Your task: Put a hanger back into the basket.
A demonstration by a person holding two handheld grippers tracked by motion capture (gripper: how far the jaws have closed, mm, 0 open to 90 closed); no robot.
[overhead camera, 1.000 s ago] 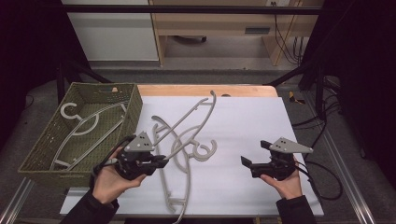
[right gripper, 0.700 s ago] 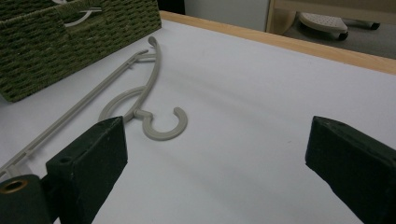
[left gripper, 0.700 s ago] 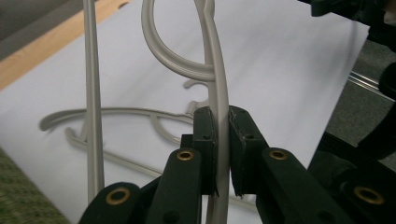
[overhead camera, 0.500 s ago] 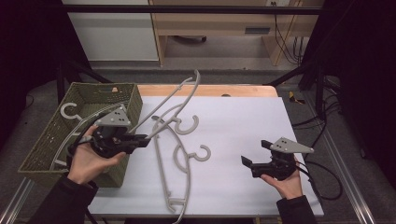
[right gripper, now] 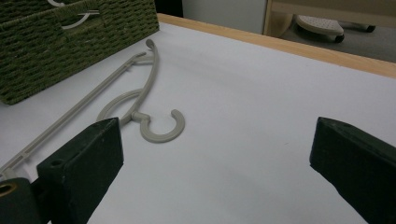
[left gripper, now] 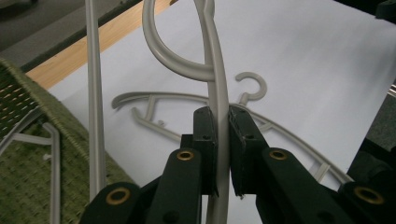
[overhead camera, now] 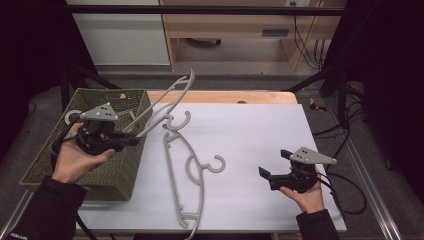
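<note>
Hangers are the subject here: pale grey plastic ones, seemingly being gathered into a green woven basket point(overhead camera: 132, 165) at the left of a white bench point(overhead camera: 260, 135). In the high view, the left gripper point(overhead camera: 131, 141) has carried one hanger point(overhead camera: 167, 97) up off the bench over the last second and now holds it tilted above the basket's near right corner, its far end pointing away; a second hanger point(overhead camera: 182, 165) lies flat mid-bench, and a hook shows inside the basket. The right gripper point(overhead camera: 272, 165) rests low at the right, unmoved. In the left gripper view, the fingers point(left gripper: 205, 144) are pinching the lifted hanger's arm just below its hook. In the right gripper view, the fingers point(right gripper: 84, 161) are spread wide and empty, facing the lying hanger. Likely next: lowering the lifted one into the basket.
</note>
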